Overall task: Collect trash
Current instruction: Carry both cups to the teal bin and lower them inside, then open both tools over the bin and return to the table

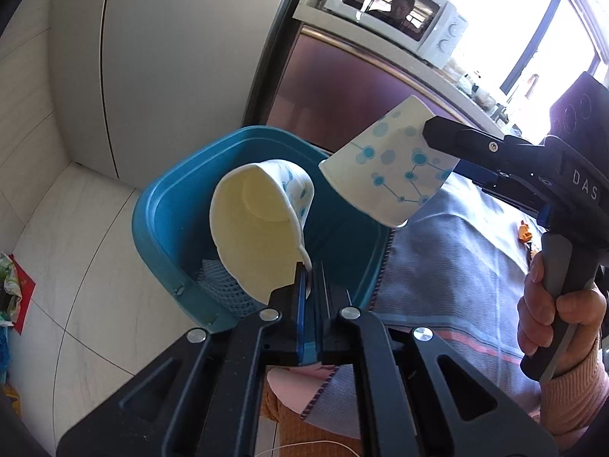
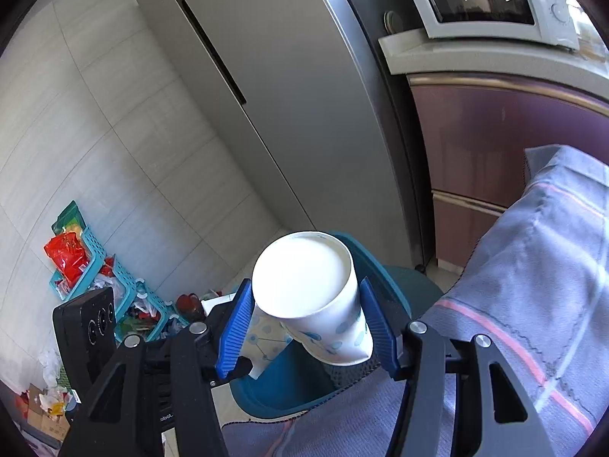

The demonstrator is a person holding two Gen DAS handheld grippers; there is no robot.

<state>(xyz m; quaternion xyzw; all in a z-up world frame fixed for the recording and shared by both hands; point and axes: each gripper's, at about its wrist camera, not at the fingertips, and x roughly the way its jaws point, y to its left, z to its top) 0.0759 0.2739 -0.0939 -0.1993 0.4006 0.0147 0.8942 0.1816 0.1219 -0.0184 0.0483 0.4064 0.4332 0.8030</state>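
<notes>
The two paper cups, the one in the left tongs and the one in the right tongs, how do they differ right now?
The left cup is crushed, its rim bent out of round; the right cup keeps its round shape. The left tongs pinch the left cup by its rim edge; the right tongs clamp the right cup across its body. Both are white with blue dots, look empty, and hang over the blue bin.

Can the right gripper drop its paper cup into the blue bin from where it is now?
Probably yes. The right gripper holds its paper cup over the open blue bin, and nothing covers the opening. The left gripper holds a crumpled cup there too, so they might bump.
</notes>
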